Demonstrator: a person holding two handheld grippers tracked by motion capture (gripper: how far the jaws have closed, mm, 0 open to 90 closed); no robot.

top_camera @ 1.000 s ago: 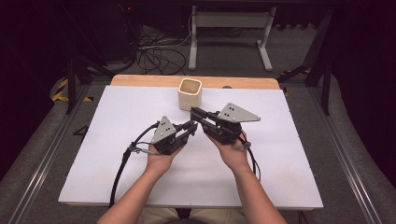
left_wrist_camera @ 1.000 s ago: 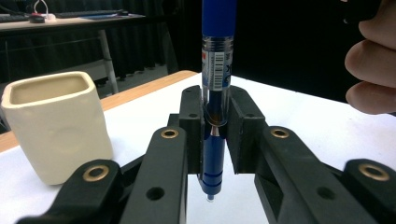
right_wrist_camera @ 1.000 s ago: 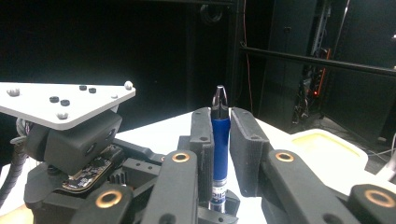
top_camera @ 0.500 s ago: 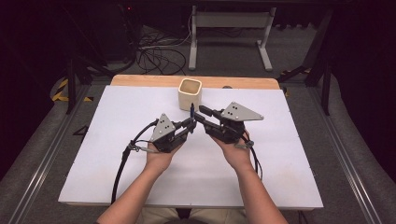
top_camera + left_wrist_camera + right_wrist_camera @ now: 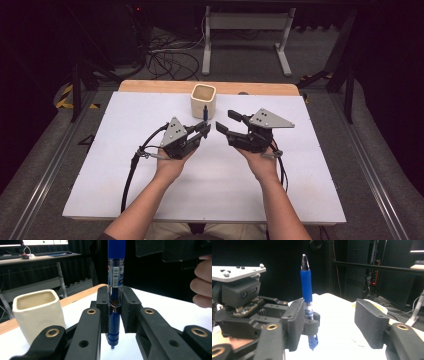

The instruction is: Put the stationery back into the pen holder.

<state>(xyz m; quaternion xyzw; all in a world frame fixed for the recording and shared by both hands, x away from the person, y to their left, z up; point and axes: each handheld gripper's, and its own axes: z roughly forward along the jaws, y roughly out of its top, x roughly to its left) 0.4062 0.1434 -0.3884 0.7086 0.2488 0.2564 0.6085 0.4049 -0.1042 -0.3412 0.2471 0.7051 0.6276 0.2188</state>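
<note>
A blue pen (image 5: 205,112) stands upright, tip down, above the white table (image 5: 125,125). My left gripper (image 5: 204,129) is shut on its clear barrel (image 5: 115,290), which shows between the two black jaws in the left gripper view. My right gripper (image 5: 226,120) sits just right of the pen and apart from it. Its jaws have just been opening and stand wide (image 5: 333,317) with nothing between them. In the right gripper view the pen (image 5: 306,290) rises from the left gripper (image 5: 310,323), beyond my own left jaw.
A cream square cup (image 5: 203,100) stands on the table just behind the pen, at the left in the left gripper view (image 5: 37,312). A wooden strip (image 5: 150,86) edges the table's far side. Black cables trail from both grippers toward the person.
The right gripper's jaws have spread apart and it has drawn back to the right, away from the pen. The left gripper and the pen have stayed put.
</note>
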